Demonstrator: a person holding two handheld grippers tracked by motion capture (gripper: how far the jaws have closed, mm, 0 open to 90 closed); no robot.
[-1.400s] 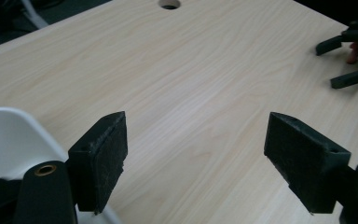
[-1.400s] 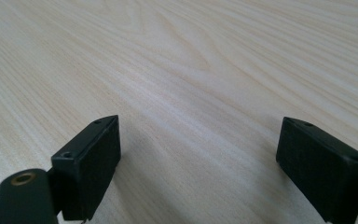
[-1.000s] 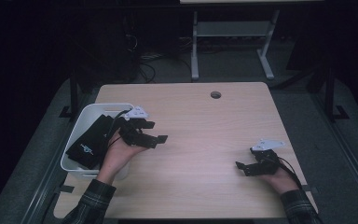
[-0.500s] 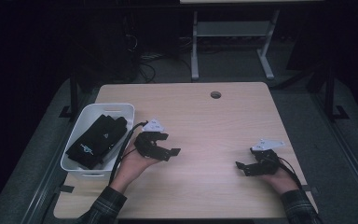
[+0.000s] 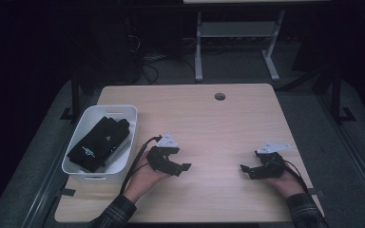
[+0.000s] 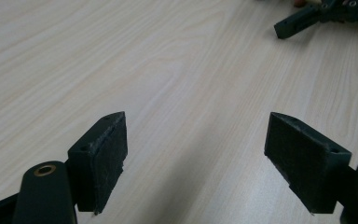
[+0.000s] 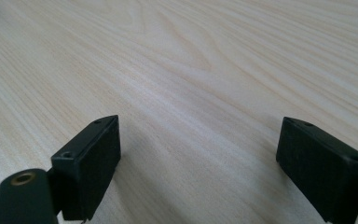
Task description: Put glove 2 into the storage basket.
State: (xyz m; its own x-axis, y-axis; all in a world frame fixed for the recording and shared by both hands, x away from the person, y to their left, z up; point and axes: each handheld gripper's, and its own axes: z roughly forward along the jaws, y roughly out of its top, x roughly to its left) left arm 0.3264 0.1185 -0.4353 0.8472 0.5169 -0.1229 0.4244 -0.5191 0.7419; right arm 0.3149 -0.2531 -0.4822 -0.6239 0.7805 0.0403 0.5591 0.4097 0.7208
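Well left of the left claw (image 5: 178,166) lies the black pouch (image 5: 98,142), binned.

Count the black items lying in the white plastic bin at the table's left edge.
1 seen: a black fabric pouch with a small white logo lying lengthwise in the white plastic bin; more could be hidden beneath it.

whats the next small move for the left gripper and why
Probably swing the left gripper back toward the white bin and line up over the black pouch: its jaws stand open and empty over bare table.
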